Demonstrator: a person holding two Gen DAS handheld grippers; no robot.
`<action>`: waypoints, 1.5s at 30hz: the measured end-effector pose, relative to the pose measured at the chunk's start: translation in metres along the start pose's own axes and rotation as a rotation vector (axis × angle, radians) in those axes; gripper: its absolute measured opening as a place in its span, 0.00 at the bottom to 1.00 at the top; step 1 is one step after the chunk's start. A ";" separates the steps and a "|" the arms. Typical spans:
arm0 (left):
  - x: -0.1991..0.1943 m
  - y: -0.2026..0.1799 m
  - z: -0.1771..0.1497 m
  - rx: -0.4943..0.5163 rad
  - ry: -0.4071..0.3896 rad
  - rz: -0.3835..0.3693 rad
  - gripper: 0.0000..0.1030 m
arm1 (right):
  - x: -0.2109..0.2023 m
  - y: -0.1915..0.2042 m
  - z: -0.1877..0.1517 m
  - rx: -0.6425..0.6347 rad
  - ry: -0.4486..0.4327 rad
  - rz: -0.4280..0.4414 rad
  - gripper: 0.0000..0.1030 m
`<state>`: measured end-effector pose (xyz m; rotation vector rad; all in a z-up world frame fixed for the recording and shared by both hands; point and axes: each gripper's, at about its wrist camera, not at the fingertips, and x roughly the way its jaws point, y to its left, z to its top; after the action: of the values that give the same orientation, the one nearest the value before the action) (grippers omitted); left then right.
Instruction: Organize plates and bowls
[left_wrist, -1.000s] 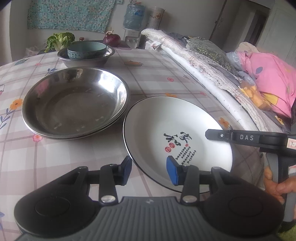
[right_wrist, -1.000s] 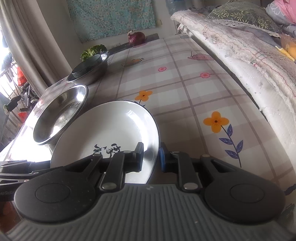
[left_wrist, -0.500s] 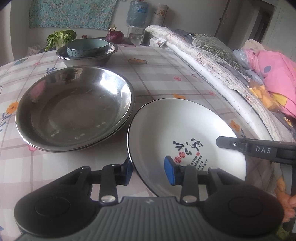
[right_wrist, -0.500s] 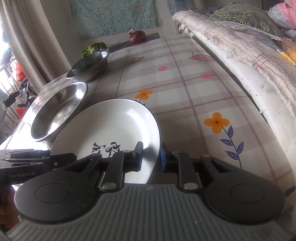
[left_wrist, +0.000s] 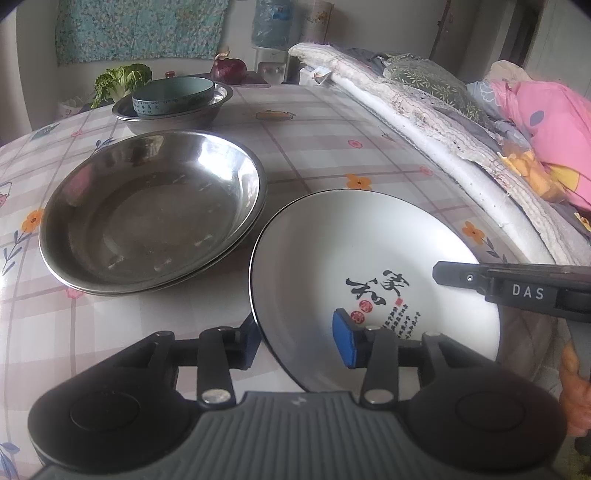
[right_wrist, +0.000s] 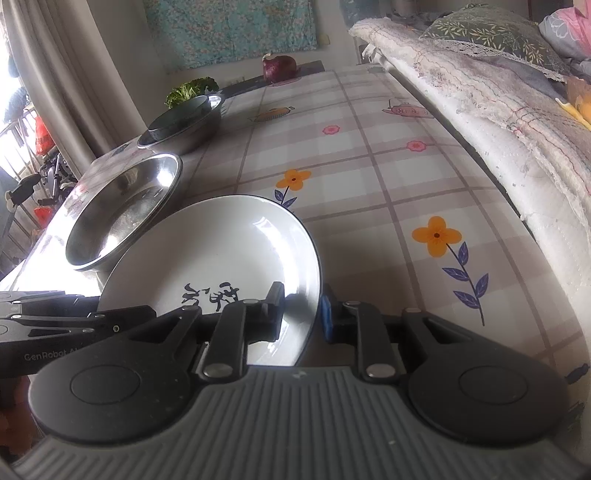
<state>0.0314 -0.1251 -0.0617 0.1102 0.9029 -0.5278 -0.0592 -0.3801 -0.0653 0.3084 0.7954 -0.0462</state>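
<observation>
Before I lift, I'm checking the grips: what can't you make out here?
Left wrist view: white plate's near rim, behind the left gripper.
Left wrist view: its lower pad contact, under the plate.
Both views: steel plates' count; only rims show.
Left wrist view: teal bowl's bottom, behind its wall.

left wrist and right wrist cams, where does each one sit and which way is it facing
Left wrist: sits on the left gripper, at the near left rim of the white plate, looking across the table past the steel dishes; the right gripper and the person's fingers show at right.
Right wrist: sits on the right gripper, at the plate's right rim, looking along the table beside the bedding; the left gripper shows lower left.
Shared: plate, steel dishes, nested bowl, onion.
</observation>
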 end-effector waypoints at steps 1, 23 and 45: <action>0.000 0.000 0.000 0.000 -0.003 0.002 0.42 | 0.001 0.001 -0.001 -0.003 -0.003 -0.002 0.21; -0.004 -0.003 0.004 -0.028 -0.023 0.020 0.42 | 0.000 0.011 0.001 -0.041 -0.009 -0.046 0.24; 0.004 0.002 0.003 -0.020 -0.004 -0.029 0.32 | 0.002 -0.001 0.003 -0.033 -0.024 -0.053 0.24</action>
<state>0.0370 -0.1259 -0.0631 0.0779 0.9071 -0.5451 -0.0560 -0.3823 -0.0644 0.2556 0.7799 -0.0863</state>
